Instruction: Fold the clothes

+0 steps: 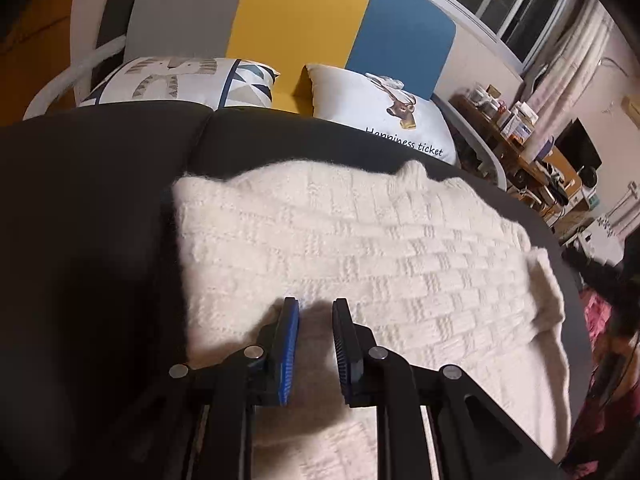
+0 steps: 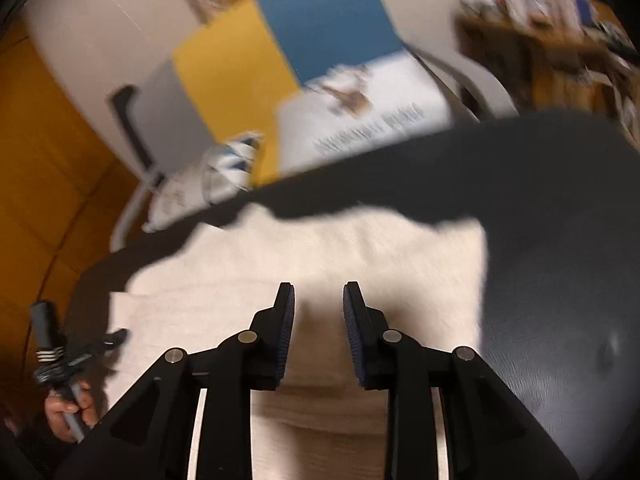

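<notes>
A cream knitted sweater (image 1: 360,248) lies flat, folded into a rough rectangle, on a dark cushioned surface (image 1: 100,200). One thick folded edge bulges at its right side (image 1: 548,280). My left gripper (image 1: 316,304) hovers over the sweater's near left part, its jaws a narrow gap apart with nothing between them. In the blurred right wrist view the sweater (image 2: 320,256) fills the middle. My right gripper (image 2: 319,288) is above it, open, holding nothing. The left gripper (image 2: 116,338) and the hand holding it (image 2: 66,408) show at the lower left there.
Two white printed pillows (image 1: 180,82) (image 1: 384,112) lean against a grey, yellow and blue padded backrest (image 1: 300,20) behind the dark surface. A cluttered wooden desk (image 1: 520,140) stands at the far right. The dark surface (image 2: 560,240) extends bare to the sweater's right.
</notes>
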Demonstrator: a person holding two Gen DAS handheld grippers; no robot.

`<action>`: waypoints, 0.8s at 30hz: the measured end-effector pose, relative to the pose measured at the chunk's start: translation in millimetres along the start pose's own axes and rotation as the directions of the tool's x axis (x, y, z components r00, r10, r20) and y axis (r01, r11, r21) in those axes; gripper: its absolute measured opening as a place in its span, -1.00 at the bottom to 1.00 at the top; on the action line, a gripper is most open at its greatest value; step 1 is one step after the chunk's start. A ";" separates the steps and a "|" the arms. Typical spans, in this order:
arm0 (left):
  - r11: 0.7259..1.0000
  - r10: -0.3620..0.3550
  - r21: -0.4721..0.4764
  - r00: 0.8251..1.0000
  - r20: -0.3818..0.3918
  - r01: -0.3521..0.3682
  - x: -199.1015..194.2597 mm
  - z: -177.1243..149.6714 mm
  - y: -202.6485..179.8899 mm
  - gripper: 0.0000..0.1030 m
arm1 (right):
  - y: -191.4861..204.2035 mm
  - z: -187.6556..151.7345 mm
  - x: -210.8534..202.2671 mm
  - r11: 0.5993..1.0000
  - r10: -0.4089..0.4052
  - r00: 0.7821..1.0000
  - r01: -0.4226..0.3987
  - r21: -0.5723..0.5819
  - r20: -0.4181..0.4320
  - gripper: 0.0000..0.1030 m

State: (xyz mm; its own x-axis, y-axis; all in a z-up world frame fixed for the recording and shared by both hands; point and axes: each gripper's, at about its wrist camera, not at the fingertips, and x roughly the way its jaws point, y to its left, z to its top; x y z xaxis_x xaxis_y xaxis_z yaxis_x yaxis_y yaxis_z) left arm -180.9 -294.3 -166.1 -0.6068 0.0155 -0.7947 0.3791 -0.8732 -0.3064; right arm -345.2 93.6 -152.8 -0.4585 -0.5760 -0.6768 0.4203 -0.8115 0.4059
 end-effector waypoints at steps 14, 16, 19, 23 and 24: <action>0.999 0.048 -0.008 0.999 0.001 -0.048 0.2 23.7 -10.2 -0.62 | 41.6 0.0 43.9 0.994 -0.047 0.995 0.038 -0.101 -0.093 -0.46; 0.997 0.058 -0.045 0.998 -0.023 -0.059 6.6 19.7 -0.8 -0.63 | 52.4 -11.2 51.8 0.986 -0.066 0.988 0.044 -0.160 -0.137 -0.46; 0.997 0.008 -0.076 1.000 0.011 -0.007 -1.2 20.0 1.9 -0.63 | 52.2 -26.9 63.0 0.970 -0.153 0.969 0.109 -0.219 -0.193 -0.45; 0.999 -0.033 -0.021 0.998 0.049 0.034 -5.6 42.4 -22.4 -0.61 | 57.1 -4.2 58.7 0.985 -0.067 0.987 0.043 -0.164 -0.143 -0.45; 0.999 -0.043 0.005 0.998 0.053 0.042 -3.9 49.5 -31.2 -0.61 | 60.9 5.5 58.8 0.987 -0.042 0.991 0.022 -0.159 -0.124 -0.38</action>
State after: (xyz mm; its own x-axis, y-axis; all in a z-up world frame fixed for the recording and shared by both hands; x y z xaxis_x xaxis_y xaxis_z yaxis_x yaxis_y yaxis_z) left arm -224.9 -291.2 -127.5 -0.6588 0.0266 -0.7518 0.3492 -0.8744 -0.3369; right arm -350.9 9.8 -164.5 -0.3750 -0.5243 -0.7645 0.5289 -0.7983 0.2880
